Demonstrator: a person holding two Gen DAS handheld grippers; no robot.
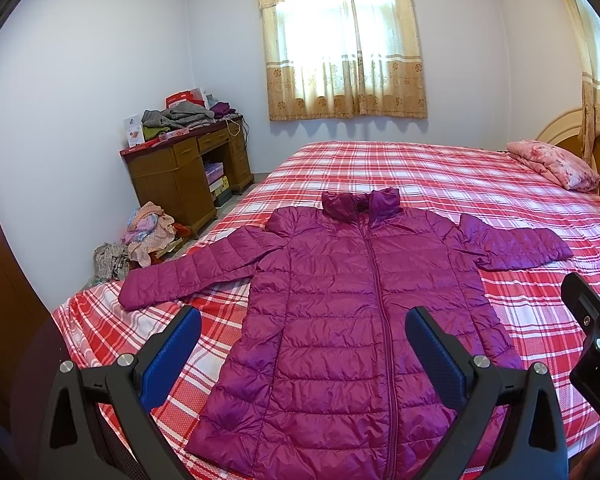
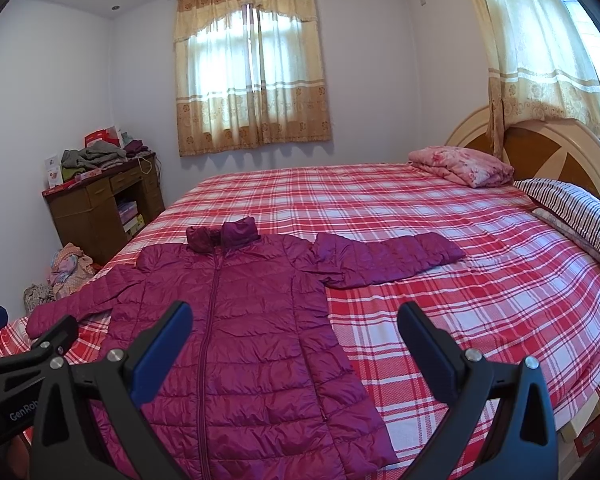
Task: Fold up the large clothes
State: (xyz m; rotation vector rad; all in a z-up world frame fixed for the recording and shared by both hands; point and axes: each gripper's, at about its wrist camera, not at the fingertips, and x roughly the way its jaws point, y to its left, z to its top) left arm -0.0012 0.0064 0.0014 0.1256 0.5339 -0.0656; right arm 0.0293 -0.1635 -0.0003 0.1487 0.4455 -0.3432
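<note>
Jacket (image 1: pixel 340 312) flat on bed (image 1: pixel 500 184); desk (image 1: pixel 180 172) shelves hold boxes (image 1: pixel 216 180).

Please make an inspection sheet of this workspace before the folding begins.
Surface: bed with red plaid sheet.
Job's things: magenta puffer jacket flat, zipped, sleeves spread.
Clutter: pink quilt, striped pillow.
Grippers: left gripper and right gripper open, above the jacket's hem, holding nothing.
Cables: white cord on the desk.
Surroundings: clothes pile on floor, curtained window.
</note>
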